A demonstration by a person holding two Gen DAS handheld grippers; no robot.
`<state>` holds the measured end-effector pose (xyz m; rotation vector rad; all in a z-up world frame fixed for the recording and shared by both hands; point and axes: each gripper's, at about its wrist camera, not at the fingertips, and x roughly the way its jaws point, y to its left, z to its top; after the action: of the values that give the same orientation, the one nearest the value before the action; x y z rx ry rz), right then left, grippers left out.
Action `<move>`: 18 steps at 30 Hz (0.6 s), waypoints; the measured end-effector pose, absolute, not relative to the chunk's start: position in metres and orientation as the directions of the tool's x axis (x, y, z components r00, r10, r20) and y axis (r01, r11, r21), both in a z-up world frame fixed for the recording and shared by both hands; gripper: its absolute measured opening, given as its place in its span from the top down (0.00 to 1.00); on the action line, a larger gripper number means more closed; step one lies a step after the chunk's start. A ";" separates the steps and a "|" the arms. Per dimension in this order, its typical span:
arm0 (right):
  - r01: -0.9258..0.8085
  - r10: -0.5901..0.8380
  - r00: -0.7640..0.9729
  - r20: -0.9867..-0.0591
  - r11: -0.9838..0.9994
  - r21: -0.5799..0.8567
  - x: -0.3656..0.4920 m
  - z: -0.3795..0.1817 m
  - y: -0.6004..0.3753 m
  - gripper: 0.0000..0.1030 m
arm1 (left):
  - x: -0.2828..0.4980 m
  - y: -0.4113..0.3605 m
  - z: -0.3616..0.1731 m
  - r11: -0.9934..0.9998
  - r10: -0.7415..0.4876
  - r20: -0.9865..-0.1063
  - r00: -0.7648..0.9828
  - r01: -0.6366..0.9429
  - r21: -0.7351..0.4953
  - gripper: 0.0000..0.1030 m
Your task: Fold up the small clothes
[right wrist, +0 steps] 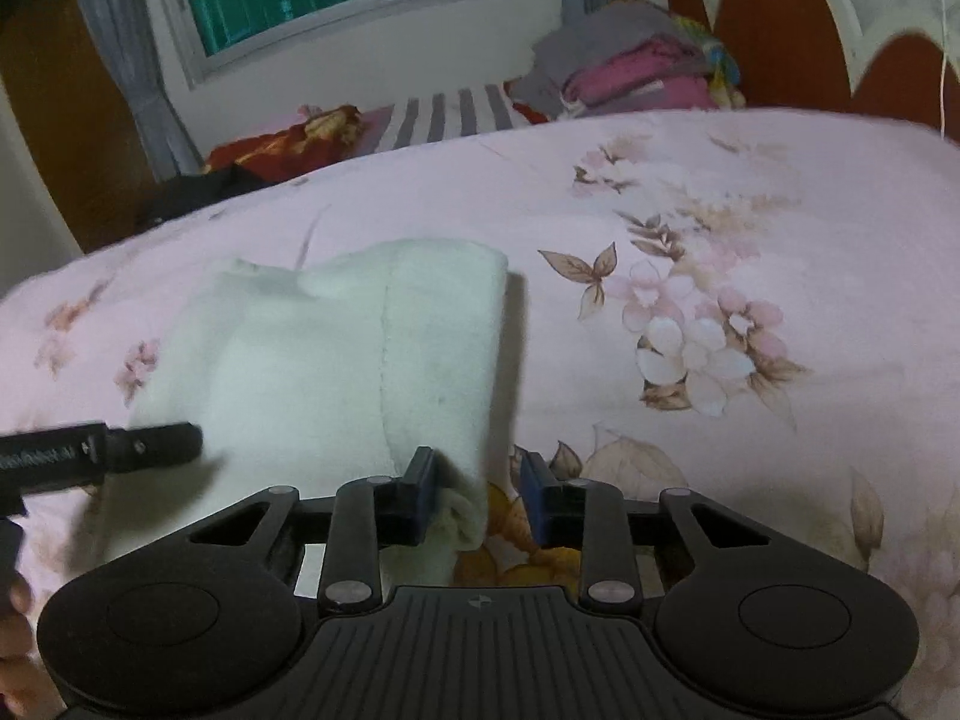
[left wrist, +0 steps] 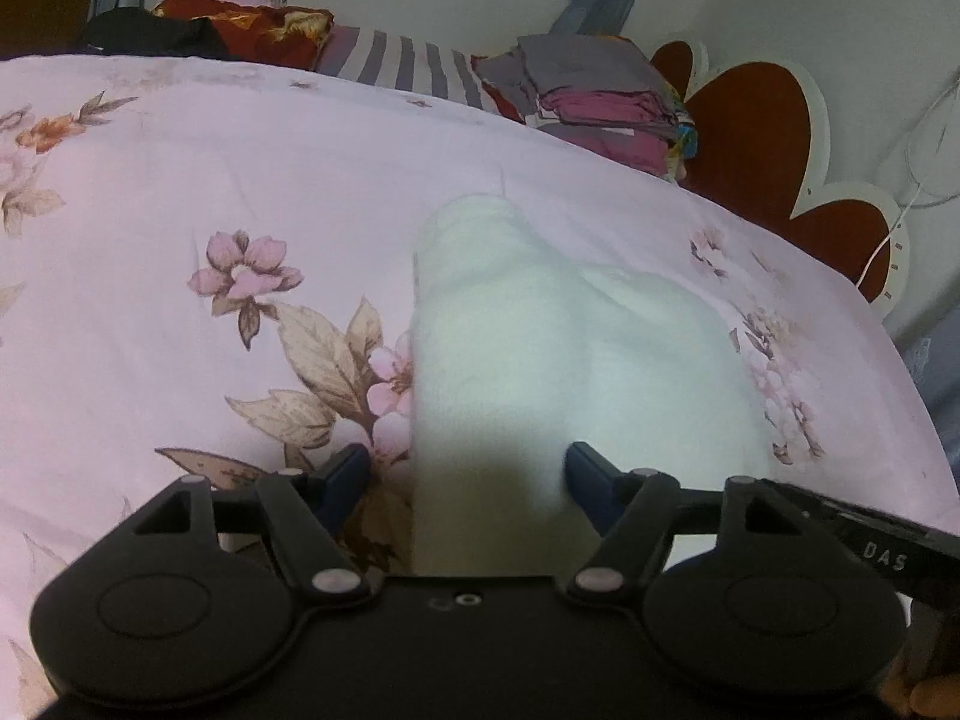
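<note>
Both grippers are hovering, jaws apart, over the white garment [left wrist: 528, 360] on the floral bedspread [left wrist: 180, 180], the right gripper [right wrist: 477, 498] straddling its edge and risking snagging the sheet beneath.

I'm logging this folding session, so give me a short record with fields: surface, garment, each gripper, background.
surface: floral pink bedsheet
garment: white fleece garment, lying flat, near edge toward both grippers
left gripper: jaws wide, straddling the garment's near left edge, pads not pressing
right gripper: jaws narrower, the garment's near right corner between them, gap left at the right pad
background: stack of folded clothes by the headboard
</note>
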<state>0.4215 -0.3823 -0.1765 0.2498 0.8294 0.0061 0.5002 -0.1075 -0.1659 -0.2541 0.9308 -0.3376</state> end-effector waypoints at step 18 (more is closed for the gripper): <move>0.065 0.083 0.739 -0.668 0.979 0.193 0.502 -0.157 -0.372 0.71 | 0.566 -0.112 -0.168 0.941 -0.310 -0.743 0.593 0.079 -0.330 0.25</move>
<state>0.5021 -0.3721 -0.1568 0.2101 0.7400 0.0098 0.5656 -0.1123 -0.1685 -0.2754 0.9107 -0.2296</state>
